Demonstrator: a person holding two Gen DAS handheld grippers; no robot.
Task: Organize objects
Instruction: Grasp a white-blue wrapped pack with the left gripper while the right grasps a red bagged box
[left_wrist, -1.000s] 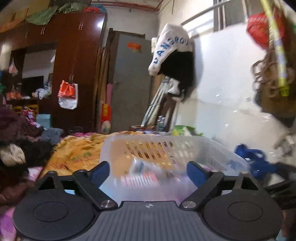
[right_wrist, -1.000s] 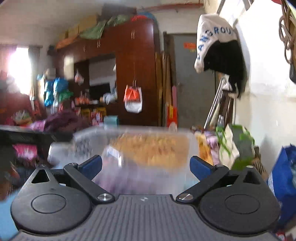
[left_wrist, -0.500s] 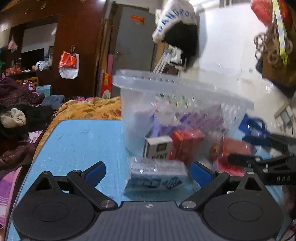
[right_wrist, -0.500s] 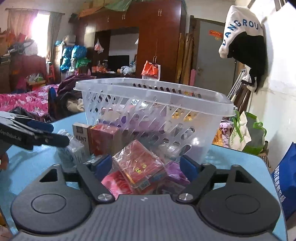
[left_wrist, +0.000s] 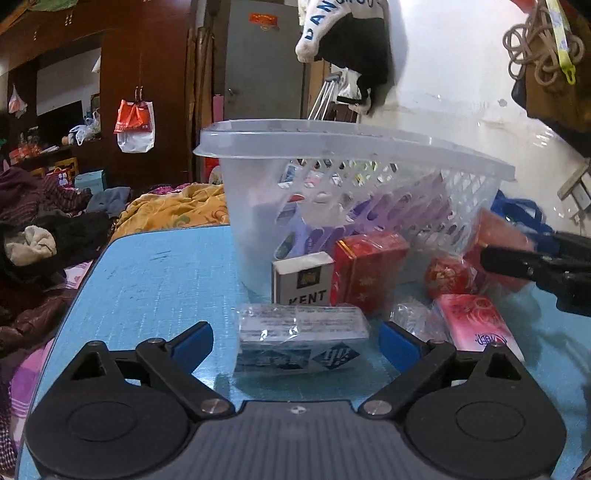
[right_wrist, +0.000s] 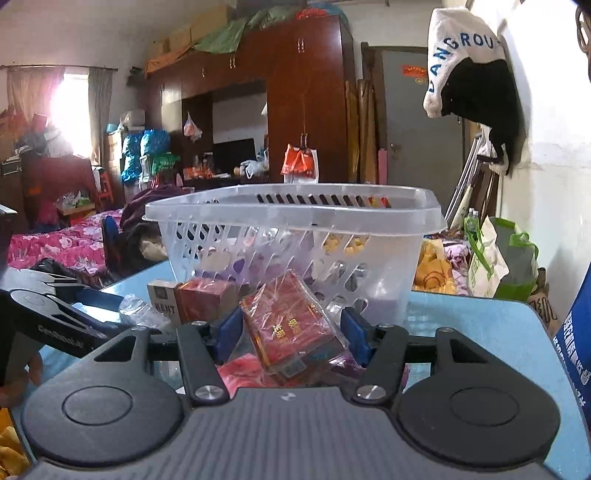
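Left wrist view: our left hand-held gripper (left_wrist: 295, 341) is spread around the blue-white pack (left_wrist: 301, 341) on the table (left_wrist: 155, 280), in front of the basket (left_wrist: 332, 177). We should close squarely.

Right wrist view: our right hand-held gripper (right_wrist: 291, 332), half-closed, brackets the red pack (right_wrist: 291, 325) before the basket (right_wrist: 295, 221); contact unclear.

Basket (left_wrist: 332, 155) on table (left_wrist: 155, 280); Kent pack (left_wrist: 303, 278) before basket, wrapped pack (left_wrist: 301, 341) before Kent pack.

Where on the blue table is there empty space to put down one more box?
Bare blue table lies left of the clear basket and the KENT box, out to the table's edge. In front of the basket it is crowded: boxes and wrapped packs sit close together there.
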